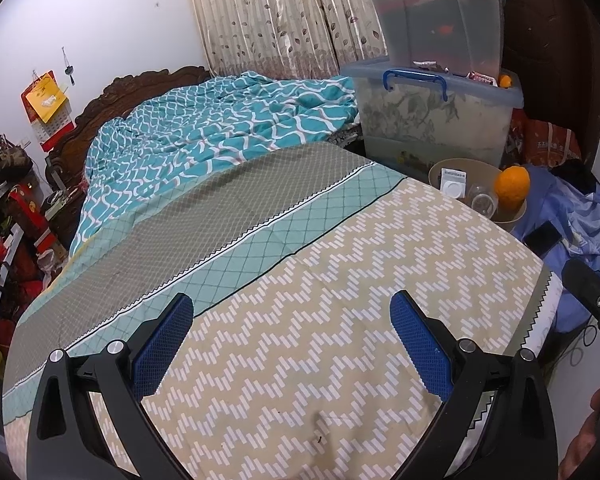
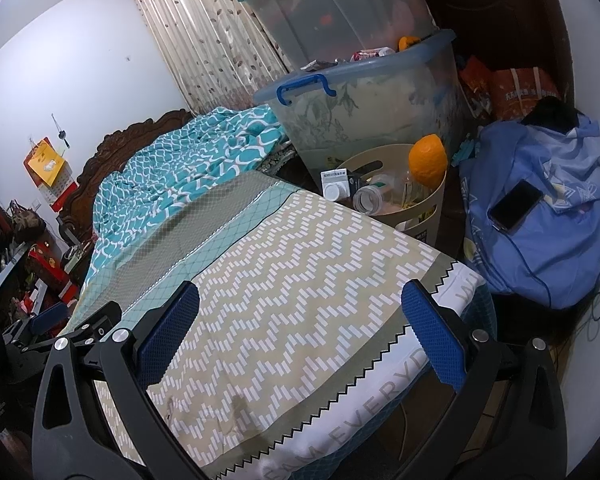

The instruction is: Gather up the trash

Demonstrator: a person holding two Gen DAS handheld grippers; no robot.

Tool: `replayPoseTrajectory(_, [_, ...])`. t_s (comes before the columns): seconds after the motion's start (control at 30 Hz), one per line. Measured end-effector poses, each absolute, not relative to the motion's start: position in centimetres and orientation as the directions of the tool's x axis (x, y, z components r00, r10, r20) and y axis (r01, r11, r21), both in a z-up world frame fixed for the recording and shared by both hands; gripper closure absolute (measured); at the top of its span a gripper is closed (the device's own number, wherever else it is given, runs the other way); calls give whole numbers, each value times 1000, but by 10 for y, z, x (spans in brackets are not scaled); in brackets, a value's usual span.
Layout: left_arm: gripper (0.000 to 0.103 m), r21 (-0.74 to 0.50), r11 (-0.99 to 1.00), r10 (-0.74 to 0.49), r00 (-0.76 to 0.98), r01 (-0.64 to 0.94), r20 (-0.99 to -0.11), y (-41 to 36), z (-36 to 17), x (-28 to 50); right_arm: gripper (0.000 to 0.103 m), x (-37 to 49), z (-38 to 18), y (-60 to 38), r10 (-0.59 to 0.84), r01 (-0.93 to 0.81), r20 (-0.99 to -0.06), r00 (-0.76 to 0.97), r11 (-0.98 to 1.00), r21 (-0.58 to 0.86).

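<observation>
Trash sits gathered in the beige bin (image 2: 420,216) that stands on the floor just past the far right corner of the bed (image 2: 300,280): a white box (image 2: 334,185) leaning at the bin's near rim, a clear jar (image 2: 367,200) lying on its side beside that box, and an orange peel-like piece (image 2: 428,160) poking up above the rim, though whether it is peel or a whole fruit is hard to tell from here. Behind the bin stand two stacked storage tubs (image 2: 364,108), the lower one with a blue handle. To the right of the bin lies a blue cloth heap (image 2: 540,240) with a dark phone (image 2: 514,206) resting on top. The left gripper (image 1: 292,344) hovers over the zigzag-patterned sheet at the bed's foot, its blue-padded fingers (image 1: 416,344) spread wide with nothing between them. The right gripper (image 2: 300,344) hangs over the bed's near right corner, also spread wide and empty. A teal quilt (image 1: 220,120) is bunched at the bed's head end.
</observation>
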State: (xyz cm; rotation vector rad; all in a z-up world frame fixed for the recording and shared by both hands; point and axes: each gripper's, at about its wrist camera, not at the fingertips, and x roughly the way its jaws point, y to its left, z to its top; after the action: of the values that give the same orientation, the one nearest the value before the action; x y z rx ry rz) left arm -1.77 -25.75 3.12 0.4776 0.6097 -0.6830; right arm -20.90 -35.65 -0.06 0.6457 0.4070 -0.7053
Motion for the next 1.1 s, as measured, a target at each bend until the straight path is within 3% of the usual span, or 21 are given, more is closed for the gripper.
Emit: replayPoseTrajectory(1.1, [8, 237, 693, -411, 643, 681, -646, -257, 29, -18, 3, -209, -1, -355, -465, 705, -546, 697, 582, 405])
